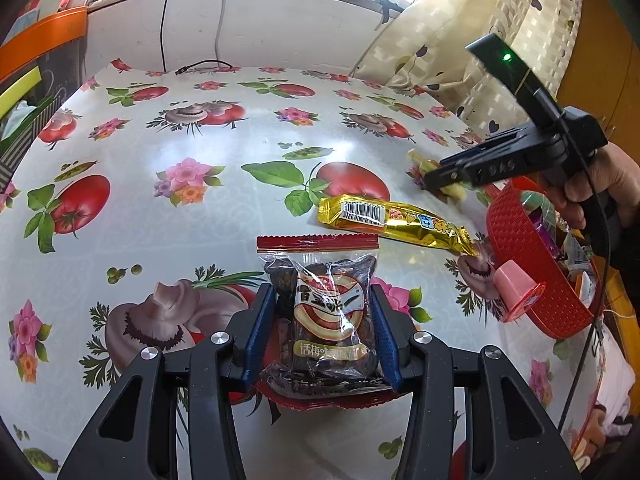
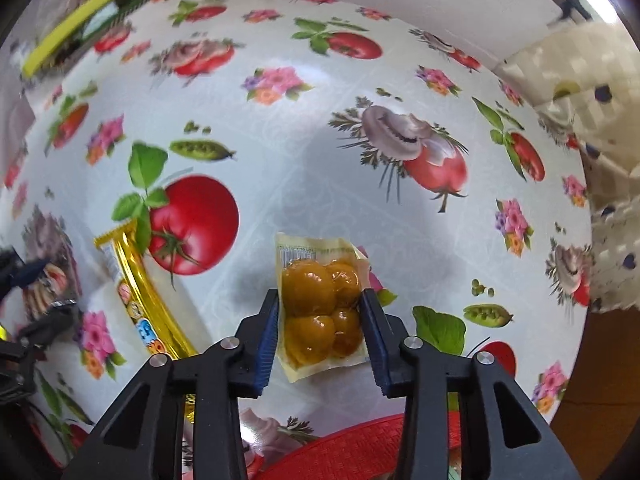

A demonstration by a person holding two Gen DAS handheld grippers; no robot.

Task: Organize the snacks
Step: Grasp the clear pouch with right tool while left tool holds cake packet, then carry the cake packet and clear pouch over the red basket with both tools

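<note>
My left gripper [image 1: 323, 300] is shut on a clear packet of dark dried fruit with a red top strip [image 1: 326, 312], held just over the table. My right gripper [image 2: 320, 300] is shut on a vacuum pack of amber-brown balls [image 2: 320, 308], lifted above the table; it also shows in the left wrist view [image 1: 436, 178]. A gold snack bar [image 1: 394, 222] lies on the flowered tablecloth between them, and it also shows in the right wrist view [image 2: 140, 292]. A red woven basket [image 1: 520, 256] holding several snacks stands at the right.
A pink jelly cup [image 1: 516, 290] leans against the basket's outer wall. The basket's red rim [image 2: 360, 444] lies under my right gripper. A black cable [image 1: 200, 66] lies at the table's far edge. A cushion [image 1: 460, 52] stands at the far right. Orange and yellow items [image 1: 36, 52] sit at the left.
</note>
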